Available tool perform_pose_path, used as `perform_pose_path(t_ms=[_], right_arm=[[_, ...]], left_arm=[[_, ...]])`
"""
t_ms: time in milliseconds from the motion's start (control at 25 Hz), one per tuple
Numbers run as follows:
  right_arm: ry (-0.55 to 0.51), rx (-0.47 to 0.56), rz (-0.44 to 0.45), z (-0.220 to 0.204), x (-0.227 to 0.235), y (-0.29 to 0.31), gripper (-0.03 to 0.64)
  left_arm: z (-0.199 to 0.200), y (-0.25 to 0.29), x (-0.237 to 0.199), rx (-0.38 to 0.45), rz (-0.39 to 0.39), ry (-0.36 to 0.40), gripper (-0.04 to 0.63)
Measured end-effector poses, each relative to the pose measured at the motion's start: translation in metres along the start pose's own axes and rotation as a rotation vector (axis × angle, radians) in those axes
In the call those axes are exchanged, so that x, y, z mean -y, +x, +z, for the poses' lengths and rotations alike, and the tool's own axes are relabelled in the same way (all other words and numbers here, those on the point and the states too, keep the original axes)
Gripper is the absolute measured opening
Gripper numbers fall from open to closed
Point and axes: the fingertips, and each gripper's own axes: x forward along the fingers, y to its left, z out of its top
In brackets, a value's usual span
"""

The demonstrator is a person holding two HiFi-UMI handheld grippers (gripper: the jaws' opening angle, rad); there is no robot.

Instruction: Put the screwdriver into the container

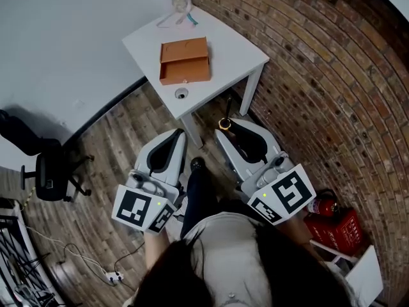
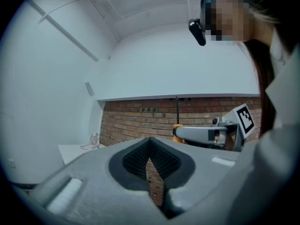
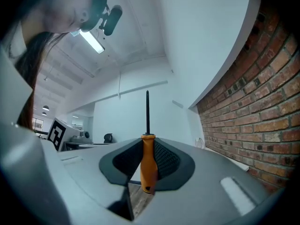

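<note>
The orange open container lies on a small white table ahead of me. My right gripper is held low in front of the table, shut on the screwdriver. In the right gripper view the screwdriver's orange handle sits between the pads, with its dark shaft pointing straight out. My left gripper hovers beside it over the wooden floor; in its own view the jaws are together with nothing between them. That view also catches the right gripper and the screwdriver.
A small round object lies near the table's front edge, and a glass item stands at the back. A brick wall runs along the right. A red fire extinguisher stands at lower right, an office chair at left.
</note>
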Motion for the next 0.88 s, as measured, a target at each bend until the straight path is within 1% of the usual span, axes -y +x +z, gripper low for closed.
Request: perform_pose_path(t_ms=[480,880], right_arm=[[0.004,-0.039,0.001,-0.007,0.042,0.064,0.077],[-0.001,-0.042,-0.003,-0.005,0.072,0.126,0.077]], left_arm=[[0.002,0.049,-0.063,-0.010,0.024,-0.026,0.000],[0.013,0.079,-0.119,-0.004,0.045,-0.037,0.000]])
